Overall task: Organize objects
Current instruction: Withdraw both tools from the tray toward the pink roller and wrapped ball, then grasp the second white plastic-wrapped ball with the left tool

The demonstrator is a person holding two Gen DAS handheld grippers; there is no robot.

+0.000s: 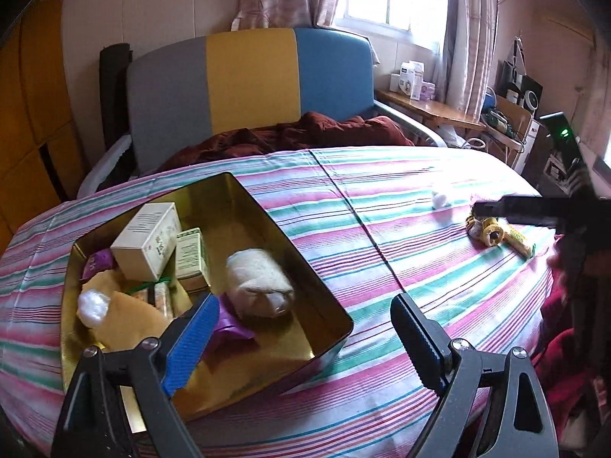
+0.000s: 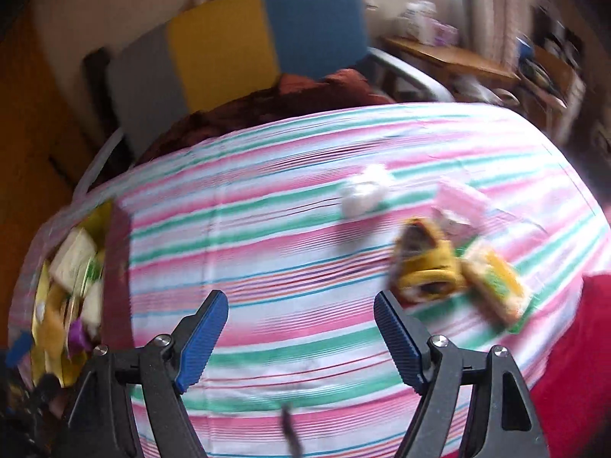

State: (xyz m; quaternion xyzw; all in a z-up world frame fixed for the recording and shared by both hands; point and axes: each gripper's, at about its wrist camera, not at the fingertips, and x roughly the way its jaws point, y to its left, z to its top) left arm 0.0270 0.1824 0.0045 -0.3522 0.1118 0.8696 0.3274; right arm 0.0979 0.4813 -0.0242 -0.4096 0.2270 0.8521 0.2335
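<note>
A gold metal tin (image 1: 336, 337) sits on the striped bed at the left. It holds a rolled white bandage (image 1: 259, 280), a white box (image 1: 147, 246), a green box (image 1: 191, 257), a cotton ball (image 1: 93, 307) and purple packets. My left gripper (image 1: 305, 318) is open and empty above the tin's near right corner. My right gripper (image 2: 301, 316) is open and empty over the bare sheet; it shows in the left wrist view (image 1: 534, 212) above the loose items. On the sheet lie a yellow tape roll (image 2: 424, 267), a yellow-green packet (image 2: 496, 286), a cotton ball (image 2: 362, 194) and a pink packet (image 2: 462, 198).
A grey, yellow and blue headboard (image 1: 252, 76) and a dark red blanket (image 1: 290, 137) lie at the far end. A wooden shelf (image 1: 427, 108) with boxes stands at the right by the window. The right wrist view is blurred.
</note>
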